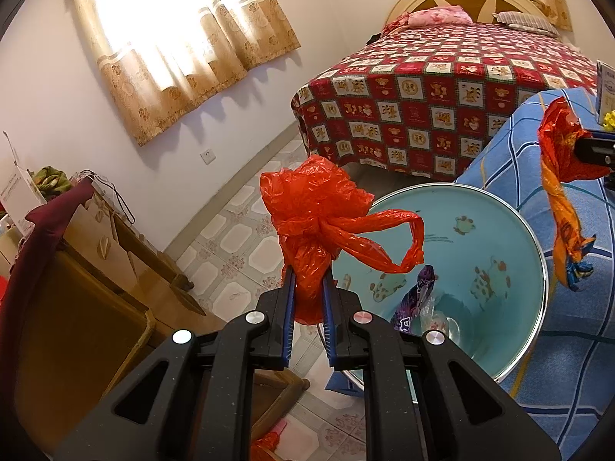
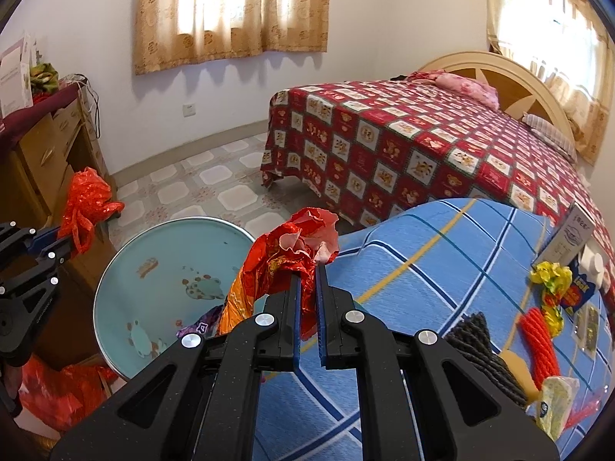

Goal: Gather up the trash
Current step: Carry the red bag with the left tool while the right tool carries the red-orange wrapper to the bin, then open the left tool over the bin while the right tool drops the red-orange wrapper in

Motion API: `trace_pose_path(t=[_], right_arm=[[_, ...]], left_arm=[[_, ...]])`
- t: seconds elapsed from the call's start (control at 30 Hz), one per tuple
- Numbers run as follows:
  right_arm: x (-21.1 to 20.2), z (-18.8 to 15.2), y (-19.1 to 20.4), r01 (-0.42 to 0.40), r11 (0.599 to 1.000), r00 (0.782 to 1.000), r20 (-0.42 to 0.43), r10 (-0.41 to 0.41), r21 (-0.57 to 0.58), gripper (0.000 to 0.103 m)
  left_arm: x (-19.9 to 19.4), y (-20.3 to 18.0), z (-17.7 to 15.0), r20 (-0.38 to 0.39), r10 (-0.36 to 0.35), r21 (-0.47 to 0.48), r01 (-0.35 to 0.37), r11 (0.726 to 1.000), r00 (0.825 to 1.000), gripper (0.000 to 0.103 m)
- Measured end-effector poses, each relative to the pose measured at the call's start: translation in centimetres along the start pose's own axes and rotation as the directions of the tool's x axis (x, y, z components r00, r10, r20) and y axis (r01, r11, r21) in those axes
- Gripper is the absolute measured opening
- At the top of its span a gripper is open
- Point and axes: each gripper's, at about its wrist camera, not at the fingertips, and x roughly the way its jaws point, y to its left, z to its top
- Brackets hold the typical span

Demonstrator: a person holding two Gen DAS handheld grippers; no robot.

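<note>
My left gripper [image 1: 308, 272] is shut on a crumpled red plastic bag [image 1: 313, 207], held just left of the rim of a pale blue enamel basin [image 1: 496, 230]. A purple wrapper [image 1: 417, 296] and a clear scrap lie at the basin's bottom. My right gripper [image 2: 309, 272] is shut on a red and orange foil wrapper [image 2: 284, 261] that dangles over the edge between the basin [image 2: 165, 269] and the blue checked table cloth [image 2: 423, 253]. In the right wrist view the left gripper [image 2: 63, 247] and its red bag [image 2: 86, 199] show at the left.
On the blue cloth at right lie a yellow foil wrapper [image 2: 549, 276], a red rope coil [image 2: 538, 342], a dark knitted piece [image 2: 484, 349], a carton [image 2: 572, 238] and other packets. A bed with a red quilt [image 2: 423, 142] stands behind, a wooden cabinet [image 1: 88, 269] at left, red bags [image 2: 61, 388] on the floor.
</note>
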Motion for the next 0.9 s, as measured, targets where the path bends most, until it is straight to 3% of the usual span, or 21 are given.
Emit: trace_pose_path(t=[0.5,0.73,0.87,0.9], right_arm=[[0.7,0.4,1.4,-0.024,0.999,1.0,-0.006,0.024,-0.02,0.007],[1.3,0.4,2.0,-0.048,0.998,0.999,-0.01,0.048,-0.027,0.01],[1.5,0.3,1.8,-0.069,0.998,0.998,-0.007,0.069,-0.008,0.033],[1.5,0.2,1.8,-0.066,0.998,0.998,-0.007,0.065,-0.008,0.035]], left_arm=[[0.4,0.0,-0.1,-0.004,-0.011,-0.003,0.011,1.0,1.0,0.013],[0.1,-0.7,-0.2,0.005,-0.056,-0.002,0.056,0.998,0.998,0.017],[-0.3,-1.3,-0.3,0.009,-0.089,-0.008,0.089,0.996,0.996,0.052],[-0.4,-1.5,-0.4,0.014,-0.087,-0.002,0.087,0.996,0.996,0.052]])
